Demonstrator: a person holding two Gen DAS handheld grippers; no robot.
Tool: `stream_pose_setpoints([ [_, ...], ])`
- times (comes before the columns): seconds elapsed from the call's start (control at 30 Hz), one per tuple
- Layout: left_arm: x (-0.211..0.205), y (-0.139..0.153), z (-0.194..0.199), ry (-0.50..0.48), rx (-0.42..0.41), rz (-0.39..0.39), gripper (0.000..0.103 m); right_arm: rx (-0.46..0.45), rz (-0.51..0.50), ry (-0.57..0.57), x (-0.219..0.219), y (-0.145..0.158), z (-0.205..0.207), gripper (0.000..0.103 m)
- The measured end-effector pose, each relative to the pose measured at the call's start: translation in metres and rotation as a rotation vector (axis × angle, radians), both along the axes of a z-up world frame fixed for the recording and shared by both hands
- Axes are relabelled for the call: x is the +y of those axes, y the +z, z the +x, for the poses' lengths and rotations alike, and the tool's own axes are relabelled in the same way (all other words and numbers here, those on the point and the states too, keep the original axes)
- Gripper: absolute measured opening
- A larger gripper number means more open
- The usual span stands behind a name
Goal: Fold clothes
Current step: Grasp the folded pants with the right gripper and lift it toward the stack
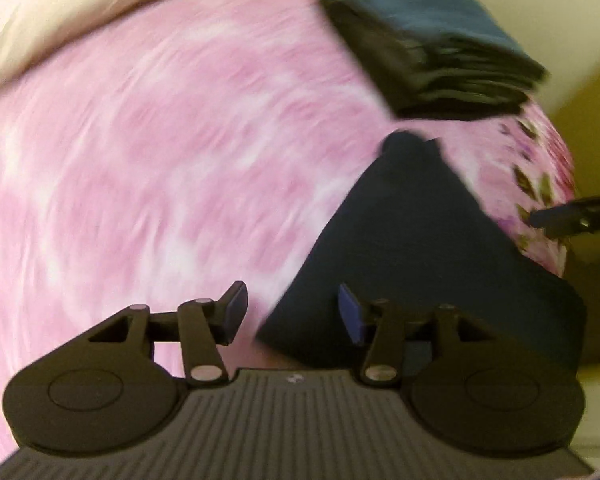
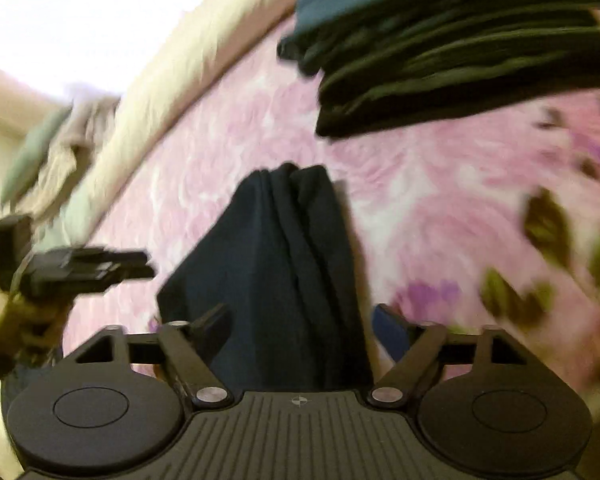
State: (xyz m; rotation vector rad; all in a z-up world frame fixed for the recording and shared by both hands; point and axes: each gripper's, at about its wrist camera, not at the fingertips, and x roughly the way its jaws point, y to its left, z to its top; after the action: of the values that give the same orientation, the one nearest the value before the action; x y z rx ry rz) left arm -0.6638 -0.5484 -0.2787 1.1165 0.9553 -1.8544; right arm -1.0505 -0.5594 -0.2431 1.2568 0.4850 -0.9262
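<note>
A dark navy garment (image 1: 416, 256) lies folded lengthwise on the pink flowered bedspread (image 1: 160, 140). My left gripper (image 1: 292, 310) is open just above the garment's near left edge, holding nothing. In the right wrist view the same garment (image 2: 284, 272) runs away from me between the spread fingers of my right gripper (image 2: 300, 328), which is open; whether it touches the cloth is unclear. A stack of folded dark clothes (image 1: 432, 44) sits beyond the garment, also in the right wrist view (image 2: 460, 48). Both views are motion-blurred.
The left gripper (image 2: 88, 272) and the hand holding it show at the left of the right wrist view. The right gripper's tip (image 1: 572, 216) shows at the right edge of the left wrist view. A cream wall (image 2: 148, 100) borders the bed, with pale cloths (image 2: 52, 160) hanging.
</note>
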Motion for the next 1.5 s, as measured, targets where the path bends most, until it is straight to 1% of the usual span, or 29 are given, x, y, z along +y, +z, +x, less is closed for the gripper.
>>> stream_pose_setpoints([
  [0.03, 0.005, -0.005, 0.011, 0.054, 0.003, 0.024, 0.045, -0.01, 0.02, 0.048, -0.019, -0.012, 0.006, 0.085],
  [0.1, 0.01, -0.018, 0.017, 0.103, 0.034, 0.071, 0.045, -0.01, 0.037, 0.116, -0.047, -0.03, 0.017, 0.085],
  [0.2, 0.014, -0.036, 0.022, 0.174, 0.09, 0.146, 0.043, -0.028, 0.047, 0.185, -0.074, -0.051, 0.033, 0.085],
  [0.27, 0.013, -0.047, 0.02, 0.19, 0.127, 0.171, 0.038, -0.034, 0.074, 0.208, -0.087, -0.068, 0.04, 0.085],
  [0.33, 0.007, -0.047, 0.012, 0.166, 0.124, 0.157, 0.036, -0.061, 0.078, 0.2, -0.091, -0.077, 0.039, 0.083],
  [0.37, 0.004, -0.047, 0.007, 0.154, 0.123, 0.15, 0.036, -0.075, 0.075, 0.187, -0.091, -0.078, 0.037, 0.05],
  [0.4, 0.001, -0.047, 0.003, 0.14, 0.12, 0.142, 0.036, -0.083, 0.092, 0.156, -0.09, -0.08, 0.031, 0.032],
  [0.43, -0.006, -0.046, -0.006, 0.114, 0.108, 0.133, 0.036, -0.121, 0.104, 0.108, -0.084, -0.082, 0.022, 0.031],
  [0.47, -0.012, -0.045, -0.014, 0.088, 0.097, 0.124, 0.036, -0.148, 0.1, 0.056, -0.075, -0.082, 0.014, 0.027],
  [0.53, -0.024, -0.041, -0.039, 0.008, 0.079, 0.09, 0.036, -0.148, 0.081, -0.043, -0.056, -0.077, 0.001, 0.025],
  [0.6, -0.035, -0.037, -0.069, -0.086, 0.079, 0.053, 0.036, -0.148, 0.068, -0.179, -0.027, -0.073, -0.02, 0.023],
  [0.63, -0.038, -0.036, -0.084, -0.129, 0.087, 0.034, 0.036, -0.147, 0.061, -0.247, -0.013, -0.071, -0.03, 0.023],
  [0.7, -0.044, -0.03, -0.129, -0.239, 0.11, -0.01, 0.036, -0.127, 0.049, -0.397, 0.024, -0.064, -0.053, 0.023],
  [0.77, -0.046, -0.023, -0.167, -0.331, 0.133, -0.048, 0.037, -0.106, 0.05, -0.594, 0.071, -0.06, -0.072, 0.024],
  [0.83, -0.044, -0.01, -0.191, -0.392, 0.165, -0.075, 0.038, -0.109, 0.075, -0.783, 0.118, -0.062, -0.083, 0.024],
  [0.87, -0.042, -0.003, -0.201, -0.42, 0.18, -0.087, 0.041, -0.121, 0.077, -0.825, 0.134, -0.062, -0.085, 0.026],
  [0.9, -0.038, 0.002, -0.202, -0.424, 0.189, -0.094, 0.042, -0.134, 0.078, -0.866, 0.15, -0.063, -0.087, 0.036],
  [0.93, -0.035, 0.008, -0.202, -0.428, 0.196, -0.099, 0.042, -0.136, 0.076, -0.868, 0.157, -0.061, -0.086, 0.045],
  [0.97, -0.029, 0.011, -0.194, -0.427, 0.194, -0.102, 0.042, -0.138, 0.074, -0.87, 0.164, -0.059, -0.085, 0.056],
  [1.0, -0.023, 0.014, -0.187, -0.425, 0.191, -0.103, 0.044, -0.142, 0.064, -0.852, 0.168, -0.055, -0.083, 0.064],
  [1.03, -0.017, 0.015, -0.176, -0.415, 0.184, -0.102, 0.044, -0.142, 0.055, -0.829, 0.171, -0.05, -0.081, 0.068],
  [1.07, -0.011, 0.014, -0.162, -0.4, 0.172, -0.094, 0.044, -0.138, 0.05, -0.803, 0.175, -0.046, -0.078, 0.074],
  [1.1, -0.004, 0.011, -0.15, -0.376, 0.165, -0.074, 0.044, -0.145, 0.063, -0.781, 0.182, -0.047, -0.073, 0.077],
  [1.2, 0.015, 0.003, -0.114, -0.308, 0.143, -0.015, 0.044, -0.166, 0.103, -0.718, 0.202, -0.048, -0.057, 0.078],
  [1.27, 0.031, -0.003, -0.094, -0.275, 0.13, 0.013, 0.044, -0.194, 0.136, -0.71, 0.213, -0.054, -0.043, 0.078],
  [1.4, 0.05, -0.007, -0.078, -0.25, 0.128, 0.045, 0.045, -0.285, 0.191, -0.69, 0.225, -0.073, -0.017, 0.078],
  [1.47, 0.057, -0.005, -0.076, -0.259, 0.129, 0.05, 0.045, -0.293, 0.226, -0.678, 0.225, -0.082, -0.003, 0.078],
  [1.5, 0.06, -0.003, -0.075, -0.266, 0.132, 0.047, 0.045, -0.302, 0.224, -0.674, 0.224, -0.084, 0.002, 0.078],
])
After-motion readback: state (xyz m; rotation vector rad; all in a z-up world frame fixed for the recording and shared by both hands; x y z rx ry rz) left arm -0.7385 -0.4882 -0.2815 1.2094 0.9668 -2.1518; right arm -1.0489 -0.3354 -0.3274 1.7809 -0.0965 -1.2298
